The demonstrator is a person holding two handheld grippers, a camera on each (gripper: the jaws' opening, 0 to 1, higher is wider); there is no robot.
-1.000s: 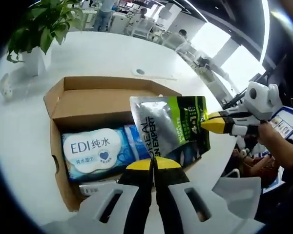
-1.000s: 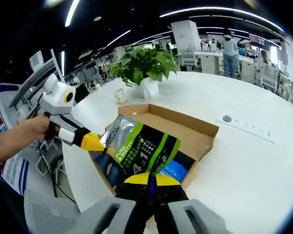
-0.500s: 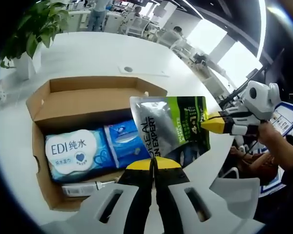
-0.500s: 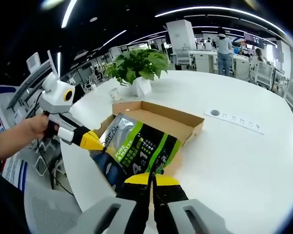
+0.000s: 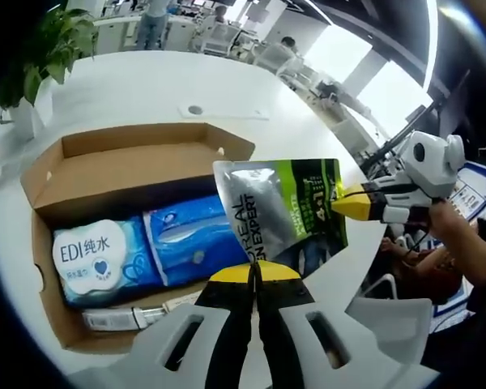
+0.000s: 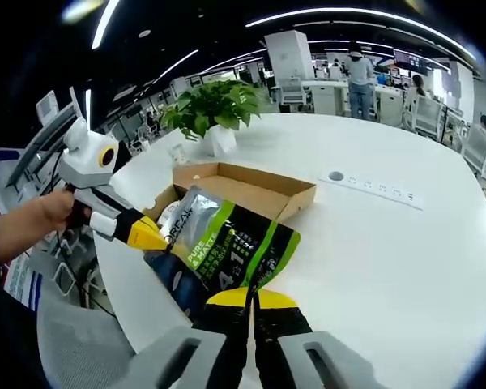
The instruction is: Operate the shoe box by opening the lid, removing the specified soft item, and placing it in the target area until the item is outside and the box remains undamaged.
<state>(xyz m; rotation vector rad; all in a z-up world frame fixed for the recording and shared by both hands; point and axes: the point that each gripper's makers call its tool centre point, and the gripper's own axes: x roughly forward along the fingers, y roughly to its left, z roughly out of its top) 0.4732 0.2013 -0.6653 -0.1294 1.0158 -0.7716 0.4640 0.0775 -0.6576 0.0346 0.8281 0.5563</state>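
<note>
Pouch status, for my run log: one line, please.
pouch: out of box | left gripper: shut on pouch | right gripper: shut on pouch

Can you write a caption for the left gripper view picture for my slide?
Two claws, left and right, hold a green and silver pouch above an open cardboard box of wipes.

One box [image 5: 138, 158], two wipe packs [image 5: 97, 258] [image 5: 190, 247], one tube [image 5: 117, 318], one pouch [image 5: 279, 212], one plant [image 6: 215, 109].

open cardboard box [image 5: 138, 162] on table — silver-green pouch [image 5: 279, 211] held above it.
</note>
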